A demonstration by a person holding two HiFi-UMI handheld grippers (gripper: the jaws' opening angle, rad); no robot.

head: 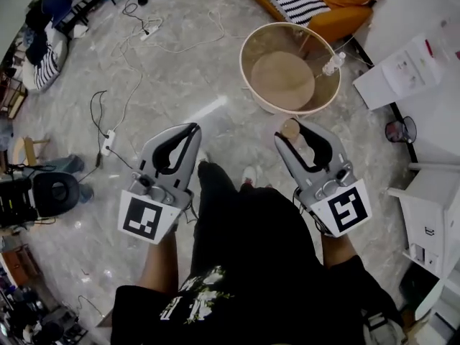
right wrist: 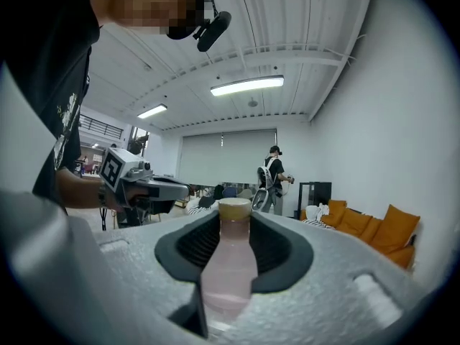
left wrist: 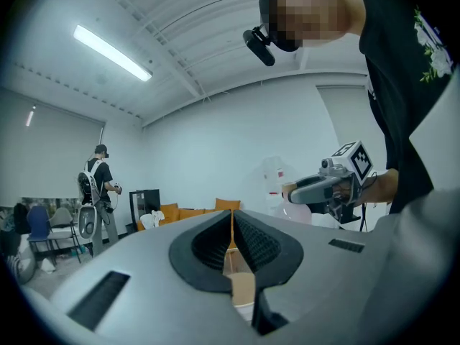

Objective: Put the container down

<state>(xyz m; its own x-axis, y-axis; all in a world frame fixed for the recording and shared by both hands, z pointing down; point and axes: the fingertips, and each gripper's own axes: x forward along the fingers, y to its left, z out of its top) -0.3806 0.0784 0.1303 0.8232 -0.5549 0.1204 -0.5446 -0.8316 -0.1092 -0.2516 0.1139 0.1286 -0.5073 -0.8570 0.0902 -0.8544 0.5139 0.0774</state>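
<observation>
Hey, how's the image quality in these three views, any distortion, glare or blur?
Head view: fisheye bending, with a glare streak on the floor. Left gripper view: dark vignetted corners, ceiling light blown out. Right gripper view: pink bottle soft, close to the lens.

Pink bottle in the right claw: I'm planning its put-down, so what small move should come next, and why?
Probably ease the right claw forward over the round rimmed table before lowering. Its jaws grip the pink bottle in the air above the floor, short of the table ahead. The left claw is shut and empty.
</observation>
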